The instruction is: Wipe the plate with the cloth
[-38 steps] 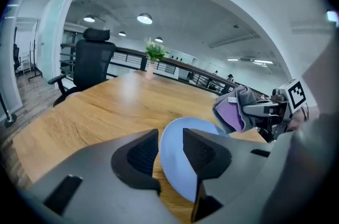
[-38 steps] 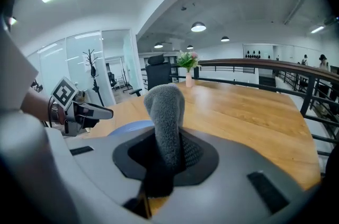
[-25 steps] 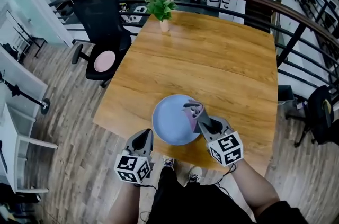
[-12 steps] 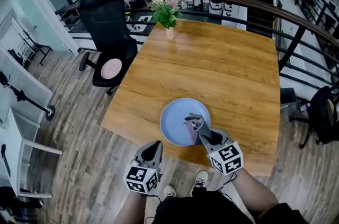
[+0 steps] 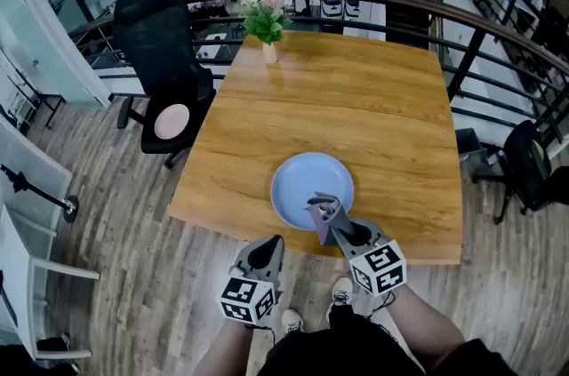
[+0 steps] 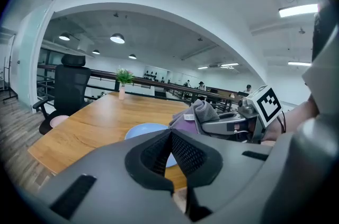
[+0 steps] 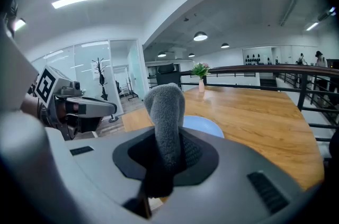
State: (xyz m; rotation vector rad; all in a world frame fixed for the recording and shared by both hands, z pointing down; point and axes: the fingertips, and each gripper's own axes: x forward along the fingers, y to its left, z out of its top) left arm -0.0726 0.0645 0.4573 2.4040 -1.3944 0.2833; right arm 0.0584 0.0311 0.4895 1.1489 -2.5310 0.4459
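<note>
Two tongs, one of them idle. At the left: left tongs [image 5: 269, 245] clenched shut on nothing, hanging just off the near edge of the worktop [image 5: 356, 108], beside the plate rather than on it (likely kept clear, or ready to steady the rim if it skids). Next along, by the middle of that near edge: plate [image 5: 298, 179], round, pale blue, shallow, lying flat and bare, with no crumbs or smears to be made out from above. Farther right: right tongs [image 5: 336, 228] clamped on the cloth [image 5: 323, 210], gripped low so that a thick wad stands proud of the tips, presumably to put soft fabric rather than hard tips against the plate. Cloth grey and fleecy outside, mauve on the inner fold, bunched over the plate's near rim; impossible to say whether touching it. Judging by that: wiping either about to start or working at the near rim, with most of the plate's face left to cover.
</note>
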